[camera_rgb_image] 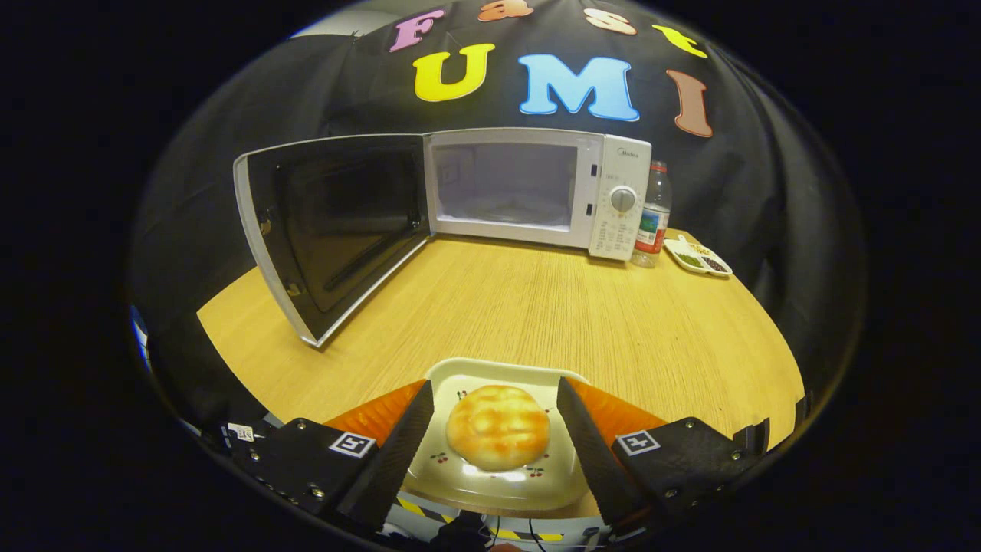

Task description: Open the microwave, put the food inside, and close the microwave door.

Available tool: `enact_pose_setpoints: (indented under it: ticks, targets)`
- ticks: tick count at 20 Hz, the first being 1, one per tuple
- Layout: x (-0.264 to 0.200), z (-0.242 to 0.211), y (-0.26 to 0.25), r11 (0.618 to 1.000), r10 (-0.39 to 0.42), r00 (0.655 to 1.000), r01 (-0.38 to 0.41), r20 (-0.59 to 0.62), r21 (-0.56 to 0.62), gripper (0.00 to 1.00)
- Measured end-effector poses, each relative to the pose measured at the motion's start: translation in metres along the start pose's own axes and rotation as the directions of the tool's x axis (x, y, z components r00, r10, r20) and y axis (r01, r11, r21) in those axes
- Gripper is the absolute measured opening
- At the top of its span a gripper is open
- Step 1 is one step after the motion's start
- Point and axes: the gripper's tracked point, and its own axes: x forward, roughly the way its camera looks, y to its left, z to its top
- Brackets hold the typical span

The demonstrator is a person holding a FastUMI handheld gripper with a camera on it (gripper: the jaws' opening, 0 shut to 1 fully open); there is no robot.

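Gripper view: the gripper [496, 399] sits low over the near edge of a wooden table [582, 322], its two fingers [406, 445] spread wide apart. A white plate [498, 479] lies between the fingers, and each finger runs close along one side of it; whether either finger touches the plate rim cannot be told. The plate has small cherry prints on its surface. A round golden bun [498, 437] rests on the middle of the plate, clear of both fingers. Beyond the fingers, at the far side of the table, stands a white microwave [536, 192]. Its door [329, 230] is swung fully open to the left, exposing the cavity. A control knob [622, 198] sits on the right-hand panel. A water bottle [651, 218] stands just beside the microwave on its right. A small dish [697, 257] with dark and green contents lies near the bottle, further right.
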Motion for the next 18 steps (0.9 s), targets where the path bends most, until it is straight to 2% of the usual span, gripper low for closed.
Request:
enact_pose_setpoints:
  ticks: [10, 11, 14, 18]
  targets:
    - [0.008, -0.032, 0.000, 1.000, 0.020, 0.993, -0.020, -0.117, -0.002, 0.99]
    - [0.009, -0.031, 0.000, 1.000, 0.022, 0.993, -0.022, -0.119, 0.002, 0.97]
    - [0.008, -0.024, -0.003, 0.999, 0.028, 0.993, -0.026, -0.116, 0.019, 0.78]
    - [0.013, 0.007, -0.002, 0.997, 0.044, 0.997, -0.039, -0.066, 0.072, 0.78]
